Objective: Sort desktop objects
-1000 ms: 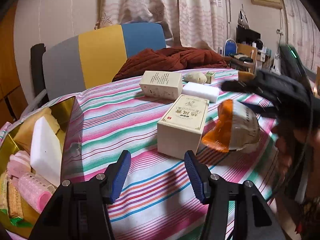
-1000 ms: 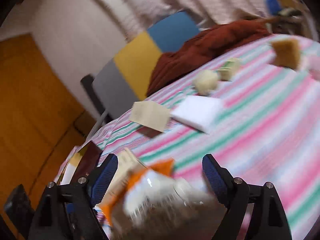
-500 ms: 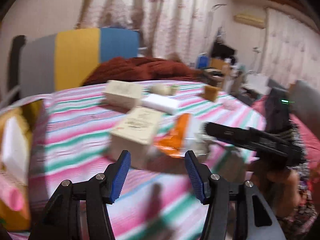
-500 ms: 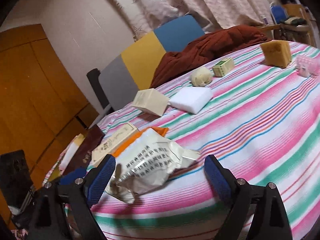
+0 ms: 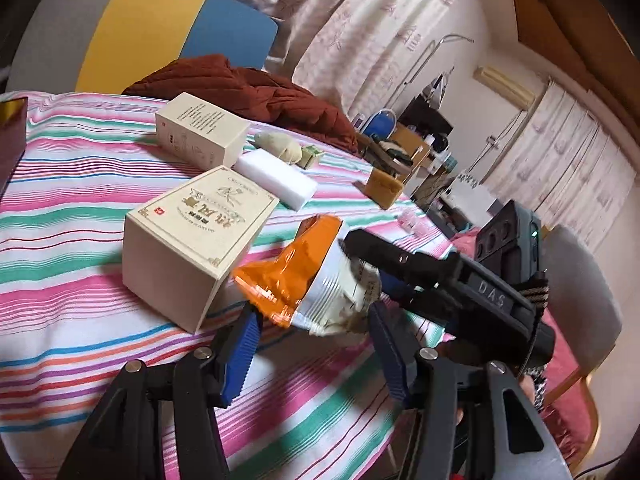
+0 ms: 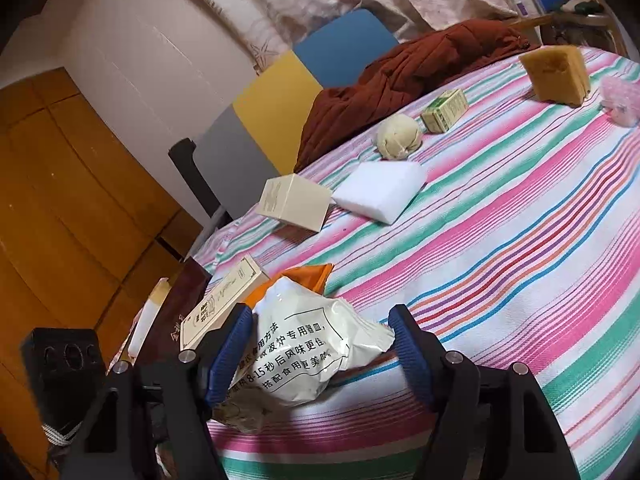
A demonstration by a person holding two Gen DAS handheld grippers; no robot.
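An orange and white snack packet (image 5: pixel 308 284) (image 6: pixel 308 352) lies on the striped tablecloth (image 6: pixel 500 260) against a cream box (image 5: pixel 200 236) (image 6: pixel 224 300). My right gripper (image 6: pixel 320 356) (image 5: pixel 360 276) straddles the packet with its jaws apart. The left pad touches the packet and the right pad meets only its tip. My left gripper (image 5: pixel 314 354) is open just short of the packet's orange end, with nothing between its fingers. Its body (image 6: pixel 60 360) shows at the left of the right wrist view.
Farther back lie a second cream box (image 5: pixel 200 136), a white sponge block (image 5: pixel 276 178), a beige ball (image 6: pixel 398 136), a small green box (image 6: pixel 444 110), a brown sponge (image 6: pixel 556 74) and a pink roller (image 6: pixel 620 98). A red-brown cloth (image 5: pixel 240 88) drapes the far edge. A maroon box (image 6: pixel 176 320) stands left.
My left gripper has swung right and come close to the packet. The right gripper's jaws have narrowed around the packet, which has stayed beside the cream box.
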